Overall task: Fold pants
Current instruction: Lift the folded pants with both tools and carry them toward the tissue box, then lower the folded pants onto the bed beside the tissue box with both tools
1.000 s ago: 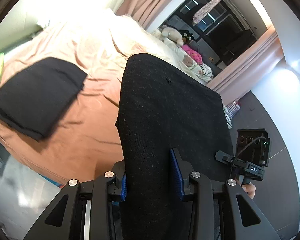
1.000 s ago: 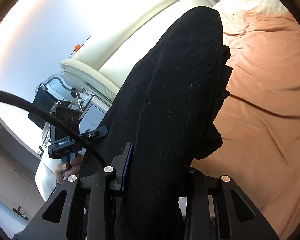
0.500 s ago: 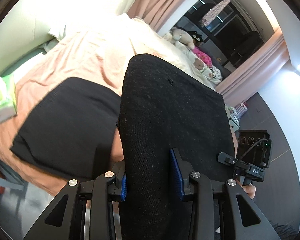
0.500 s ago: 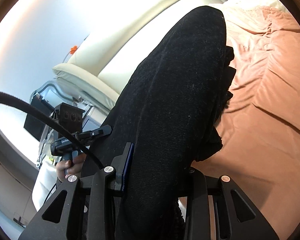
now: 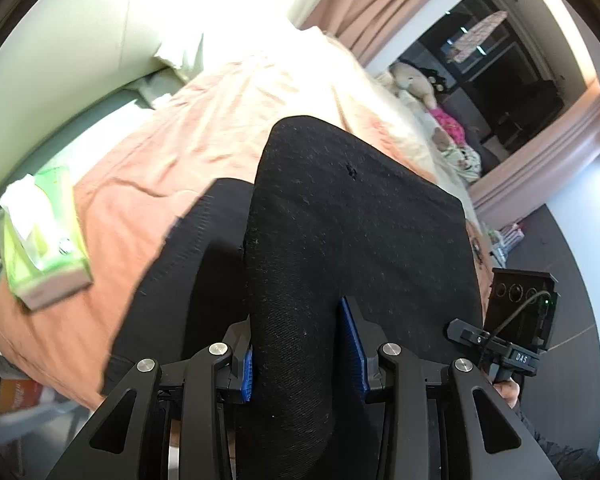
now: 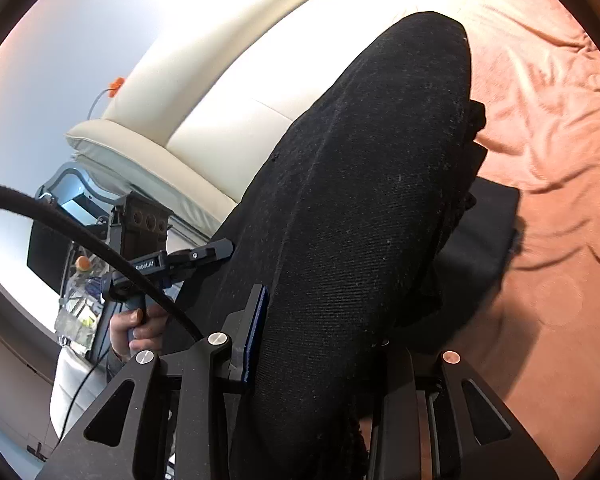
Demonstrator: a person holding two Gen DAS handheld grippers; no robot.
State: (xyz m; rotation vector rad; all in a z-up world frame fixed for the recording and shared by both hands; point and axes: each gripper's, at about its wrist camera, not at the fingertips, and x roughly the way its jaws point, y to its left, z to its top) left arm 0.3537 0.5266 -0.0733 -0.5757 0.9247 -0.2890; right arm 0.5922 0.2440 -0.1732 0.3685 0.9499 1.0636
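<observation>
The black pants (image 5: 360,220) hang as a folded bundle above the bed, stretched between both grippers. My left gripper (image 5: 300,344) is shut on one end, its blue pads pressing the fabric from both sides. My right gripper (image 6: 324,340) is shut on the other end of the pants (image 6: 372,160); only its left blue pad shows, the other is hidden by cloth. Each view also catches the other gripper's body and the hand holding it. Directly beneath the held pants another folded black garment (image 5: 172,280) (image 6: 484,236) lies flat on the bed.
The bed has an orange-pink sheet (image 5: 220,120) (image 6: 560,160). A green tissue box (image 5: 40,236) sits near the bed's corner, left of the folded garment. A cream headboard (image 6: 228,112) stands behind. Stuffed toys (image 5: 416,80) lie at the far side by the curtains.
Both grippers have carried the pants sideways and a little down over the bed. The folded black garment now lies under them, and the tissue box has come into view.
</observation>
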